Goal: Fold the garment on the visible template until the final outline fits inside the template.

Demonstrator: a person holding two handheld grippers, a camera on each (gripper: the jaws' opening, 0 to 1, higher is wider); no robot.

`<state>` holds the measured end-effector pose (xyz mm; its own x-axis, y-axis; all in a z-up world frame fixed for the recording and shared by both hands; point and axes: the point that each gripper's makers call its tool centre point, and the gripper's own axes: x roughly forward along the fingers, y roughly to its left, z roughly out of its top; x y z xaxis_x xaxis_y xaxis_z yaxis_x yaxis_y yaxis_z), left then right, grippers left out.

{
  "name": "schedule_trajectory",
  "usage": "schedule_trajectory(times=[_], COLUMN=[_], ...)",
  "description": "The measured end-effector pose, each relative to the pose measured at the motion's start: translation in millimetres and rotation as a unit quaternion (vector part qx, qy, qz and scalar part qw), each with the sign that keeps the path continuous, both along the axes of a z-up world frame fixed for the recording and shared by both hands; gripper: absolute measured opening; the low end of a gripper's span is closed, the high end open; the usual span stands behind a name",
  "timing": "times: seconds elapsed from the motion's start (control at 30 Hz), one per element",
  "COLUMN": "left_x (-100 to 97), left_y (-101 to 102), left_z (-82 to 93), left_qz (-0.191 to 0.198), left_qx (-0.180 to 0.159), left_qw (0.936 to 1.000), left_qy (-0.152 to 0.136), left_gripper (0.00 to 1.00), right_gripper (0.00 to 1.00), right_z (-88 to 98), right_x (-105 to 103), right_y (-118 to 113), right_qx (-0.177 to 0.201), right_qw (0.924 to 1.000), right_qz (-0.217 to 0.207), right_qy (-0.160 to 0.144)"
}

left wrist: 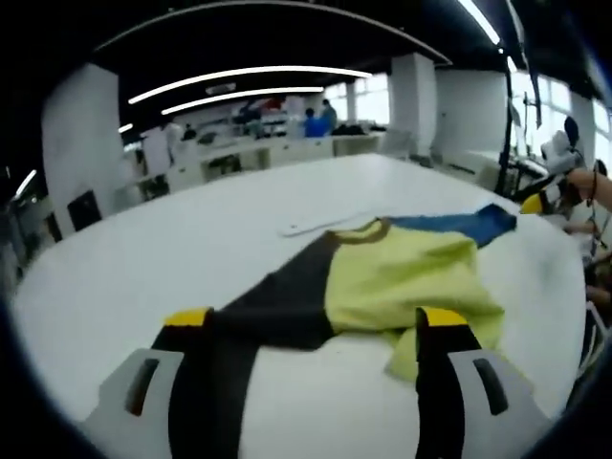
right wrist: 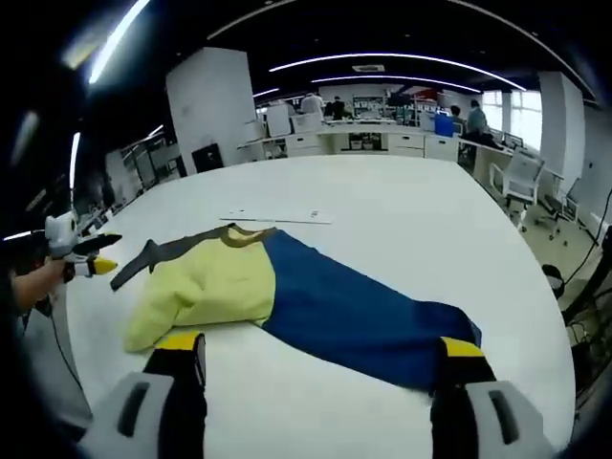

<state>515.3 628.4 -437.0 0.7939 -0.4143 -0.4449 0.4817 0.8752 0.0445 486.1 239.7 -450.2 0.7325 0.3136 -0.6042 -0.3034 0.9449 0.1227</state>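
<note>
Yellow-tipped, my left tongs stand apart just short of the garment, clamped on nothing; the dark sleeve runs down between the jaws and the near yellow hem sits bunched just beside the right-hand jaw. My right tongs are likewise apart and empty, hovering at the opposite side, where the blue sleeve ends close to one jaw.

Beyond the jaws, the garment lies spread across the white worktop: yellow body in the middle, dark sleeve toward my left side, blue sleeve toward my right, brown collar on the far edge. Past the collar I can see a thin pale strip lying flat on the worktop; I cannot tell whether it belongs to the template, whose outline I cannot make out against the white surface.

That is my main risk: folding without seeing the outline, I could end with an edge outside it. The bunched hem may also fold in a lump, and a grab that takes only the top layer would drag the cloth sideways.

Farther off are desks, chairs and seated people.
</note>
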Motion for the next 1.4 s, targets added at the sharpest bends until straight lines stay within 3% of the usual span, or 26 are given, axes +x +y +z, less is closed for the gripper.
schedule_trajectory(times=[0.27, 0.43, 0.5, 0.83, 1.07, 1.4], left_x=[-29.7, -46.2, -55.8, -82.5, -86.2, -81.2], left_y=[-45, -68, -79, -123, -131, -131], left_z=[-2.7, -13.3, -21.4, -40.2, -64.0, -85.2], left_qz=[-0.050, -0.067, -0.078, -0.123, -0.114, -0.106], left_qx=[-0.008, -0.003, 0.000, 0.018, 0.034, 0.045], left_qw=[0.9987, 0.9976, 0.9962, 0.9910, 0.9900, 0.9905], left_qy=[0.000, 0.015, 0.037, 0.050, 0.075, 0.075], left_gripper=[0.82, 0.80, 0.78, 0.69, 0.58, 0.48], right_gripper=[1.00, 1.00, 1.00, 0.99, 0.99, 0.99], right_z=[9.1, 8.8, 7.8, 2.4, 0.8, 1.1], right_x=[-14, -24, -29, -54, -58, -71], right_y=[28, 38, 42, 59, 62, 78], right_qx=[0.013, 0.009, 0.012, 0.027, 0.005, 0.010], right_qw=[0.9993, 0.9987, 0.9984, 0.9969, 0.9955, 0.9922], right_qz=[0.033, 0.048, 0.054, 0.073, 0.092, 0.122], right_qy=[-0.013, -0.016, -0.015, -0.012, -0.020, -0.024])
